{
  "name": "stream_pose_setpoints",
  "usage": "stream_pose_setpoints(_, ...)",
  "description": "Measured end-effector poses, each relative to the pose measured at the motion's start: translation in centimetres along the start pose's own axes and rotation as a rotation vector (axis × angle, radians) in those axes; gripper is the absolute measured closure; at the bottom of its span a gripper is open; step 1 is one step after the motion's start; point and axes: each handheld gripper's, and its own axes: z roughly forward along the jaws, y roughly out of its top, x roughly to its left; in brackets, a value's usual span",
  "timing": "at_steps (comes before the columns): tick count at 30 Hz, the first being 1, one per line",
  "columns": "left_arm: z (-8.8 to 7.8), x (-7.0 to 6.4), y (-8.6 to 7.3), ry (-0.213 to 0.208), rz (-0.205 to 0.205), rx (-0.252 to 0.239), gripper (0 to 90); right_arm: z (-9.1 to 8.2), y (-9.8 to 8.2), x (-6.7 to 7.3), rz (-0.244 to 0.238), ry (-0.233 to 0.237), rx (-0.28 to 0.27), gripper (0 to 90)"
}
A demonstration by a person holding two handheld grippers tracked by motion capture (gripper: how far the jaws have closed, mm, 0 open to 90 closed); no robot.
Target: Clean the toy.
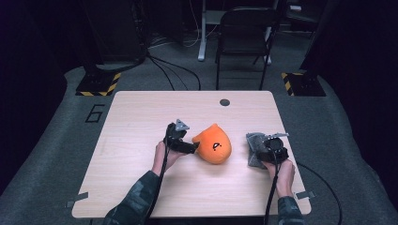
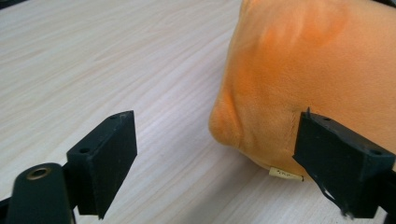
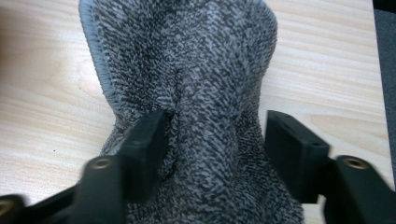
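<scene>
The orange plush toy (image 1: 212, 144) is lying mid-table (image 1: 141, 112), the grey cloth (image 1: 256, 149) to its right. The left gripper (image 2: 215, 154) is standing apart, one jaw against the plush. The right gripper (image 3: 215, 149) is straddling a cloth ridge, unclamped. Both should be being withdrawn straight back, without snagging fabric.

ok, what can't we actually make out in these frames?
- Orange plush toy: the underside is hidden against the table in the high view. In the left gripper view the picture's edges cut it off, and the print on its small tag is too small to read.
- Grey cloth: in the high view the right hand-held gripper covers part of it.
</scene>
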Motion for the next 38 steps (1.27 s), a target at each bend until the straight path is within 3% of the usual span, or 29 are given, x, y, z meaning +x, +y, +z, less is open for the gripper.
stream_pose_setpoints(1, -0.4, 0.1, -0.1, 0.005, 0.004, 0.001, 12.3, -0.1, 0.0, 0.0, 0.010, 0.000, 0.002, 30.8)
stream_pose_setpoints(3, -0.9, 0.3, -0.4, 0.023, 0.003, -0.019, 10.0, -0.3, -0.2, -0.4, 0.014, 0.010, -0.017, 16.3)
stream_pose_setpoints(10, -3.1, 1.7, -2.3, 0.098, -0.051, -0.072, 2.0, -1.8, -1.3, -1.7, 0.045, 0.074, -0.089, 4.2)
stream_pose_setpoints(12, -3.7, 2.2, -3.3, 0.118, -0.067, -0.079, 0.9, -2.0, -1.8, -2.0, 0.033, 0.090, -0.093, 0.8)
stream_pose_setpoints(17, -5.0, 3.1, -5.5, 0.151, -0.080, -0.068, 0.1, -2.9, -3.2, -1.8, 0.008, 0.134, -0.109, 0.0)
stream_pose_setpoints(18, -5.5, 3.4, -6.9, 0.167, -0.089, -0.052, 0.0, -3.1, -3.9, -1.6, -0.012, 0.147, -0.111, 0.0)
stream_pose_setpoints(22, -6.5, 3.9, -9.5, 0.190, -0.077, 0.000, 0.0, -3.1, -5.5, -1.5, -0.053, 0.158, -0.109, 0.0)
stream_pose_setpoints(25, -7.3, 4.4, -11.1, 0.217, -0.072, 0.010, 0.0, -2.9, -6.6, -2.1, -0.040, 0.162, -0.120, 0.0)
stream_pose_setpoints(27, -7.5, 4.6, -11.5, 0.225, -0.085, 0.006, 0.0, -2.7, -7.3, -2.5, -0.031, 0.157, -0.112, 0.0)
stream_pose_setpoints(32, -7.3, 5.9, -12.8, 0.230, -0.116, 0.051, 0.0, -2.3, -8.5, -3.2, -0.038, 0.147, -0.101, 0.0)
stream_pose_setpoints(36, -6.5, 6.2, -13.2, 0.240, -0.109, 0.069, 0.0, -1.7, -9.0, -3.4, -0.062, 0.131, -0.060, 0.0)
stream_pose_setpoints(38, -6.3, 6.3, -13.3, 0.242, -0.112, 0.069, 0.0, -1.7, -9.3, -3.6, -0.060, 0.145, -0.071, 0.0)
